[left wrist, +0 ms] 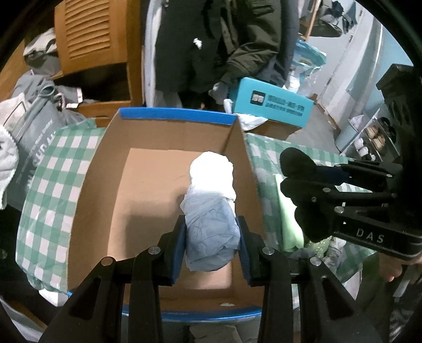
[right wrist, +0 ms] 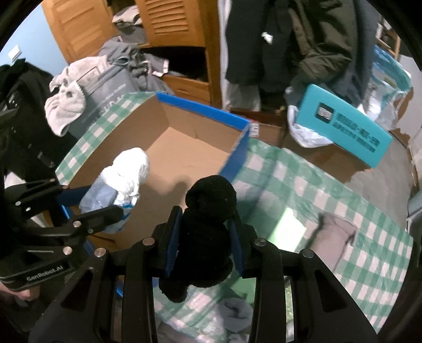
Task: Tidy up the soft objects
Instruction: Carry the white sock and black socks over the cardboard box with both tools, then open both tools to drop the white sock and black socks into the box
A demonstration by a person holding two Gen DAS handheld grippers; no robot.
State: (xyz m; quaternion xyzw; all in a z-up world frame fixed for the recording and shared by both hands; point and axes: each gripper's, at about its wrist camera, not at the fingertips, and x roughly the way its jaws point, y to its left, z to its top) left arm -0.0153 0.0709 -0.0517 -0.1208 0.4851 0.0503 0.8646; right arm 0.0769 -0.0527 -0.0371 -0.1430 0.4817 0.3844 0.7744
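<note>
My left gripper (left wrist: 212, 232) is shut on a rolled blue and white cloth bundle (left wrist: 211, 208) and holds it over the open cardboard box (left wrist: 147, 190) with a blue rim. The bundle (right wrist: 118, 179) and left gripper (right wrist: 105, 205) also show in the right wrist view, above the box (right wrist: 184, 147). My right gripper (right wrist: 204, 232) is shut on a black knitted bundle (right wrist: 208, 219), held just right of the box over the green checked cloth (right wrist: 329, 190). In the left wrist view the right gripper (left wrist: 292, 179) with the black bundle (left wrist: 306, 192) is beside the box's right wall.
A pale green folded item (right wrist: 287, 229) and a grey-pink cloth (right wrist: 335, 237) lie on the checked cloth. More grey clothes (right wrist: 234, 314) lie near me. A teal box (right wrist: 343, 124), a wooden wardrobe (right wrist: 171, 23), hanging dark coats (right wrist: 290, 39) and a grey bag (right wrist: 105, 89) stand behind.
</note>
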